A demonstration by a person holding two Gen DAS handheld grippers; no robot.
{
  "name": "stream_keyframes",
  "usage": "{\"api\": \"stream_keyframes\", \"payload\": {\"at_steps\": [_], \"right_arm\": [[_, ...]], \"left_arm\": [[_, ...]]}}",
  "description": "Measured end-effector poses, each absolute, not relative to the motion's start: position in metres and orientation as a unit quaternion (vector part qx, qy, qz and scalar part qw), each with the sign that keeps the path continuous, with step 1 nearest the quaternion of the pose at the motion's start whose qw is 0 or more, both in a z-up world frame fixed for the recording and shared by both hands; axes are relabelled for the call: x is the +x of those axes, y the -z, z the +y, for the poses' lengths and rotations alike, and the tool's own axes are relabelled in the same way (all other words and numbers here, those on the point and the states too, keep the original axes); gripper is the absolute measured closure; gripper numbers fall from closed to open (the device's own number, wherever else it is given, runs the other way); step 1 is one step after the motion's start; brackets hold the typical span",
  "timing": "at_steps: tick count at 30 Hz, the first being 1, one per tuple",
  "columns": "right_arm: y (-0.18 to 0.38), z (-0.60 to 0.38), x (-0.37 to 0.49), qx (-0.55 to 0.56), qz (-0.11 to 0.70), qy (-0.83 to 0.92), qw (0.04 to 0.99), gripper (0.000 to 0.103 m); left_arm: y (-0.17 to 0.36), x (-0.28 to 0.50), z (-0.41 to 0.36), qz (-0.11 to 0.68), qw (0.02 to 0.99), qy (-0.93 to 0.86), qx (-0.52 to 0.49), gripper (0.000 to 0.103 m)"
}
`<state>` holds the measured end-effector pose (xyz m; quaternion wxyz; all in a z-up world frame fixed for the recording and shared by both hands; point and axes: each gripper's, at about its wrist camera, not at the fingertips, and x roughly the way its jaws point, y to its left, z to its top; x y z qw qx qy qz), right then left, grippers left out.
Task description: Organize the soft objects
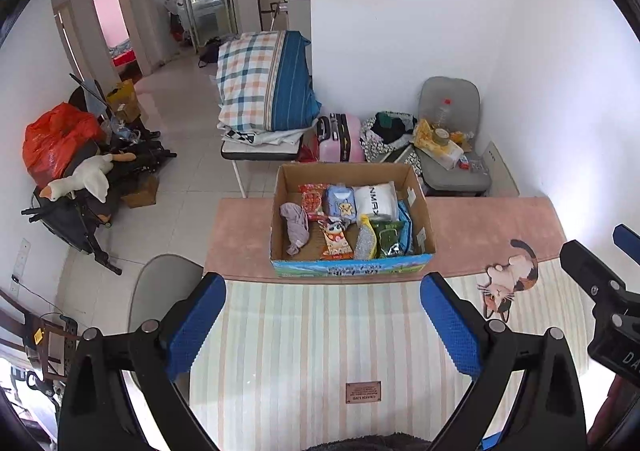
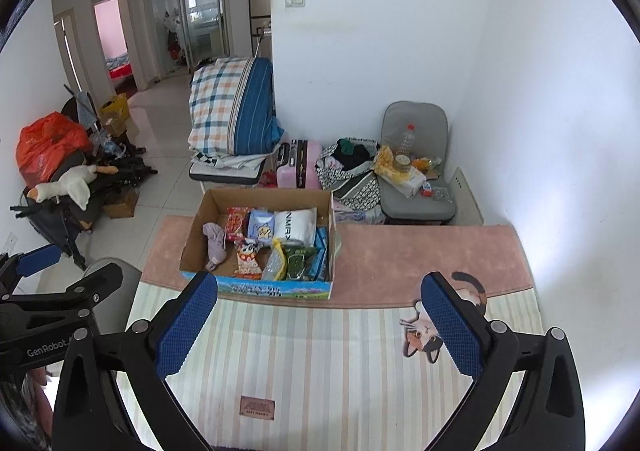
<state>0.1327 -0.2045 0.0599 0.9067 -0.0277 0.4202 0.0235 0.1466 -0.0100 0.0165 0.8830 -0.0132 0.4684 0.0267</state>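
Note:
A cardboard box [image 1: 425,223] sits on the far pink part of the table mat; it also shows in the right wrist view [image 2: 192,239]. Inside lie a lilac cloth [image 1: 295,229], snack packets [image 1: 335,241], a white pouch [image 1: 376,199] and a green packet [image 1: 387,237]. My left gripper [image 1: 322,325] is open and empty, above the striped mat in front of the box. My right gripper [image 2: 320,325] is open and empty, to the right of the left one, nearer the box's right corner. The right gripper also shows at the edge of the left wrist view [image 1: 604,283].
The striped mat [image 1: 312,335] has a cat picture [image 1: 506,283] at the right. A grey chair [image 1: 160,291] stands at the table's left. Beyond the table are a folded bed with a plaid quilt [image 1: 264,87], a pink suitcase [image 1: 340,137] and a cluttered grey seat [image 1: 452,147].

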Motion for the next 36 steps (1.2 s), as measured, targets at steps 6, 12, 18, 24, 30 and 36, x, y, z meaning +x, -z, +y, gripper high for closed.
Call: {"api": "stream_keyframes", "payload": {"at_steps": [6,12,18,24,30,36], "right_arm": [[-0.066,-0.208,0.133,-0.026,0.413,-0.015,0.910,0.000],[-0.068,-0.208,0.136,-0.025,0.411,-0.015,0.911,0.000],[-0.070,-0.207,0.137,-0.023,0.409,-0.015,0.912,0.000],[-0.073,-0.207,0.138,-0.022,0.408,-0.011,0.913,0.000],[-0.073,-0.209,0.138,-0.020,0.408,-0.009,0.913,0.000],[-0.074,-0.209,0.139,-0.020,0.406,-0.005,0.914,0.000]], "left_arm": [[-0.023,0.142,-0.009,0.456,0.889,-0.031,-0.010,0.003],[-0.023,0.142,-0.009,0.454,0.890,-0.030,-0.012,0.003],[-0.028,0.143,-0.012,0.450,0.892,-0.028,-0.013,0.003],[-0.033,0.143,-0.011,0.450,0.893,-0.025,-0.015,0.003],[-0.035,0.143,-0.011,0.446,0.895,-0.024,-0.014,0.003],[-0.036,0.145,-0.013,0.443,0.896,-0.025,-0.014,0.003]]}}
